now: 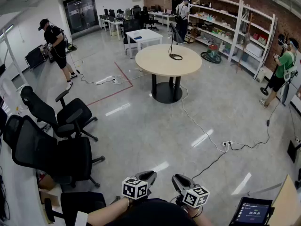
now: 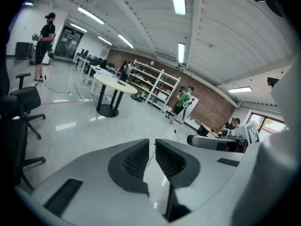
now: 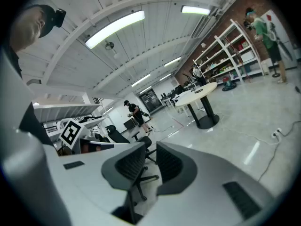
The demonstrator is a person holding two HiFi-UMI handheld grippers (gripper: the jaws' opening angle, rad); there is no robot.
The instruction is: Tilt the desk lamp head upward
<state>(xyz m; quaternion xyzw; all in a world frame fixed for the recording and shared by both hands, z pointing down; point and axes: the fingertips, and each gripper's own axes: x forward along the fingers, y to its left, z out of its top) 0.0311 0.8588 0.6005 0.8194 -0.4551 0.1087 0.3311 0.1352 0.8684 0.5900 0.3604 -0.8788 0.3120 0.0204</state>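
The black desk lamp (image 1: 173,42) stands on a round beige table (image 1: 160,62) far across the room, its thin stem rising from a ring base. The same table (image 2: 112,82) appears small in the left gripper view and again, as the table (image 3: 200,92), in the right gripper view. Both grippers are held close to my body at the bottom of the head view, well away from the lamp. My left gripper (image 1: 150,175) (image 2: 152,143) has its jaws a narrow gap apart with nothing between them. My right gripper (image 1: 177,178) (image 3: 151,148) also shows a narrow gap and holds nothing.
Black office chairs (image 1: 63,114) (image 1: 44,152) stand to my left. A power strip (image 1: 227,144) and its cable lie on the glossy floor toward the table. Shelves (image 1: 225,22) line the brick wall. People stand at the left (image 1: 56,44), right (image 1: 282,67) and back (image 1: 182,12). A tablet (image 1: 252,212) sits lower right.
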